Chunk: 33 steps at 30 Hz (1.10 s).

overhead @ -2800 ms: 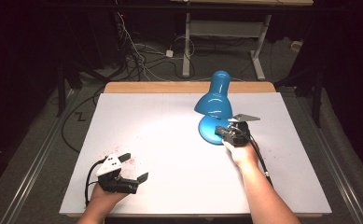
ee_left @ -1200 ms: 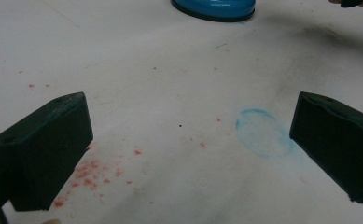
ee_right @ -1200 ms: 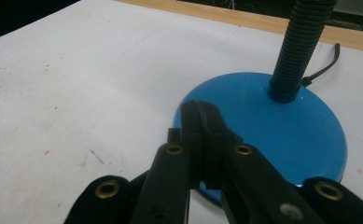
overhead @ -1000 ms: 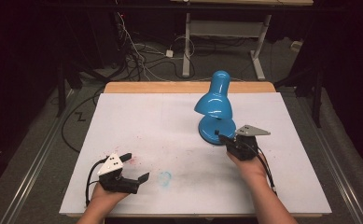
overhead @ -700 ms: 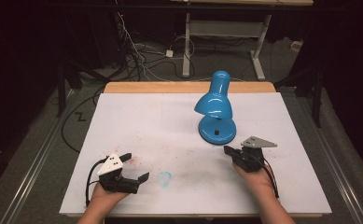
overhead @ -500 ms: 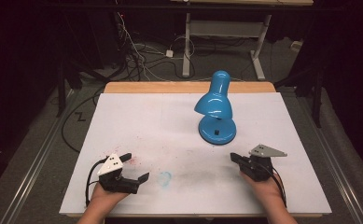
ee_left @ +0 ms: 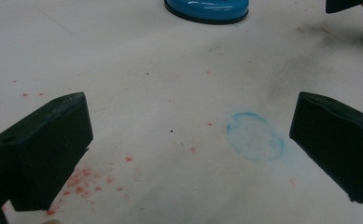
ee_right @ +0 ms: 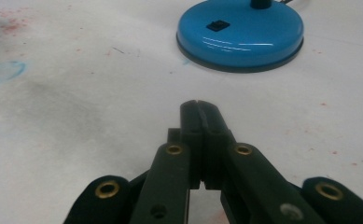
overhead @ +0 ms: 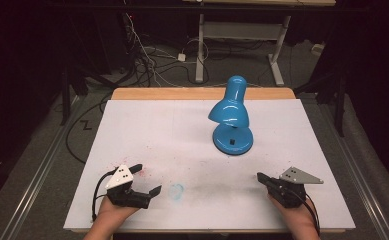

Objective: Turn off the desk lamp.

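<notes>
Lamp (overhead: 231, 120) upright | left gripper (overhead: 141, 179) spread | right gripper (overhead: 260, 177) closed, empty

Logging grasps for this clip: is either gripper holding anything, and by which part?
Nothing is held. The left gripper is open over bare table; the right gripper is shut on nothing, short of the lamp.

Blue desk lamp (overhead: 230, 120), glossy, upright on the white table top (overhead: 157, 130), right of centre toward the far edge. Round base (ee_right: 240, 32) flat on the surface, small black switch (ee_right: 217, 25) on top. Shade (overhead: 228, 110) angled down and leftward. Apparently unlit. Free of both grippers.
</notes>
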Available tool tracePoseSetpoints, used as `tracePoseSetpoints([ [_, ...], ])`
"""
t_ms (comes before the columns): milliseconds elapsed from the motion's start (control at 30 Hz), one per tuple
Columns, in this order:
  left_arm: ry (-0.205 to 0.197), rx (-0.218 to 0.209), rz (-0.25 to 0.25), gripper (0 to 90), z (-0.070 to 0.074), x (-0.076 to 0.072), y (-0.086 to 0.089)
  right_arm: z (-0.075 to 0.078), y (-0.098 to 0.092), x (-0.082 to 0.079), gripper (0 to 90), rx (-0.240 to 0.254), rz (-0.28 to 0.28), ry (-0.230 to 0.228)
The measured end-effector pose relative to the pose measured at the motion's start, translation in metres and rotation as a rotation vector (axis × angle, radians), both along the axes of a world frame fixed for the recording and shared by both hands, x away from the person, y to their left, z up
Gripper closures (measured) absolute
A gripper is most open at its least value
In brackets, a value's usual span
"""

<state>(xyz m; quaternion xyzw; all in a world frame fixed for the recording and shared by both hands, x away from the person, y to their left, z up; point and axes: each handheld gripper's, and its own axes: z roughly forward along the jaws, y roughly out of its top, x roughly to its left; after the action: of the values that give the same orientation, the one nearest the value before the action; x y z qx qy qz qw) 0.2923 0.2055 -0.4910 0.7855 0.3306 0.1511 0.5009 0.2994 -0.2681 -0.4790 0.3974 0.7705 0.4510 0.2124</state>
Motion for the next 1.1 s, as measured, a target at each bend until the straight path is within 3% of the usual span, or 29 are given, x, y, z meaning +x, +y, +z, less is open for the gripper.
tracePoseSetpoints([
  [33,0.000,0.000,0.000,0.0,0.000,0.000,0.000,0.000,0.000,0.000,83.0,0.000,0.000,0.000],
  [67,0.003,0.003,-0.002,0.0,0.000,0.000,0.000,-0.002,0.001,0.004,71.0,0.004,0.009,0.025],
  [100,0.004,0.004,-0.002,0.0,0.000,0.001,-0.001,-0.002,0.001,0.004,71.0,0.004,0.009,0.025],
  [133,0.004,0.005,-0.003,0.0,-0.001,0.001,-0.001,-0.004,0.003,0.005,60.4,-0.001,0.007,0.044],
  [167,0.004,0.005,-0.003,0.0,-0.001,0.001,-0.001,-0.004,0.003,0.005,60.4,-0.001,0.007,0.044],
  [267,0.005,0.003,-0.003,0.0,0.000,0.000,0.000,-0.007,0.004,0.008,37.9,-0.006,-0.007,0.068],
  [333,0.003,0.002,-0.003,0.0,0.000,0.000,0.000,-0.007,0.003,0.008,33.3,-0.008,-0.005,0.062],
  [367,0.005,0.002,-0.003,0.0,0.000,0.000,0.001,-0.006,0.004,0.008,21.4,-0.009,-0.009,0.067],
  [400,0.005,0.002,-0.003,0.0,0.000,0.000,0.001,-0.006,0.004,0.008,21.4,-0.009,-0.009,0.067],
  [567,0.003,-0.001,-0.002,0.0,0.002,0.000,0.001,-0.006,0.003,0.004,0.5,-0.005,-0.021,0.033],
  [667,-0.005,-0.005,-0.001,0.0,0.004,-0.001,0.002,-0.003,0.001,0.000,0.4,0.012,-0.026,0.011],
  [700,-0.009,-0.005,-0.001,0.0,0.005,-0.002,0.002,0.002,-0.002,-0.006,0.4,0.023,-0.024,-0.038],
  [800,-0.014,-0.005,-0.004,0.0,0.006,-0.001,0.002,0.006,-0.005,-0.009,0.4,0.043,-0.037,-0.068],
  [1100,-0.010,-0.010,0.003,0.0,0.005,0.002,0.000,0.001,-0.006,-0.008,0.5,0.033,-0.040,-0.058],
])
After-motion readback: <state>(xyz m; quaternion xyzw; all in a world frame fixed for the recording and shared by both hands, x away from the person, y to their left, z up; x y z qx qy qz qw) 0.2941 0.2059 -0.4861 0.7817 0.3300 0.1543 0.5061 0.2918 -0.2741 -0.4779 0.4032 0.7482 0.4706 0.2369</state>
